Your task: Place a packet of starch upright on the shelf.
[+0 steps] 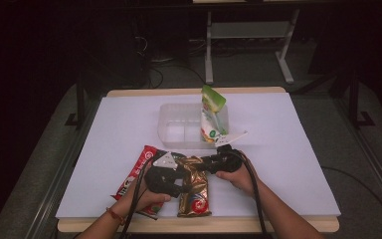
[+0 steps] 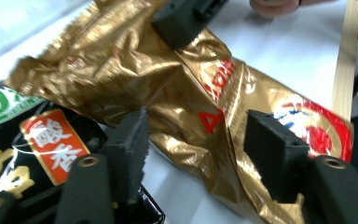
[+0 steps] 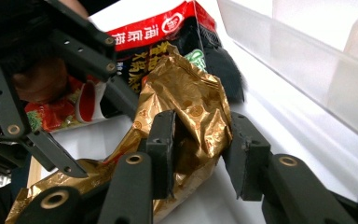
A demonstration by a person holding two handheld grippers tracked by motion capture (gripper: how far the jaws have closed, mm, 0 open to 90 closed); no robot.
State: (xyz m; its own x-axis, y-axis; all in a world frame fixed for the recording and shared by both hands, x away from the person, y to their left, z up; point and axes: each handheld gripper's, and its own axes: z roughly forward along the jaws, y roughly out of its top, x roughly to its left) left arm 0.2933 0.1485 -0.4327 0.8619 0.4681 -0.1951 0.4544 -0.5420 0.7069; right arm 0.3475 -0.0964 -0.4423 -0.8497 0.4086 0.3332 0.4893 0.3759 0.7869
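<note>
A crinkled gold foil snack packet (image 1: 193, 185) lies at the near edge of the white-covered table (image 1: 288, 149), at about six o'clock from the clear plastic bin (image 1: 179, 127) in the middle, and both tools are on it. The right gripper (image 3: 198, 154) has its jaws drawn in around the packet's bunched top end — the foil is pinched between the two black pads, which press into it from either side in the right gripper view. In the high view this gripper (image 1: 219, 162) sits at the packet's upper right, in the person's right hand (image 1: 238, 177).

The left gripper (image 2: 196, 149) is spread wide, one pad over the packet's edge, the other over its printed red-and-white face, the foil running between them with room to spare — I cannot tell whether either pad touches it. From above it (image 1: 171, 186) comes in at the packet's nine o'clock, held by the left hand (image 1: 144, 196).

Just beside, at nine o'clock, a red-and-black noodle packet (image 1: 137, 179) lies partly under the left hand. A green-and-white pouch (image 1: 211, 117) stands upright in the bin's right end.
</note>
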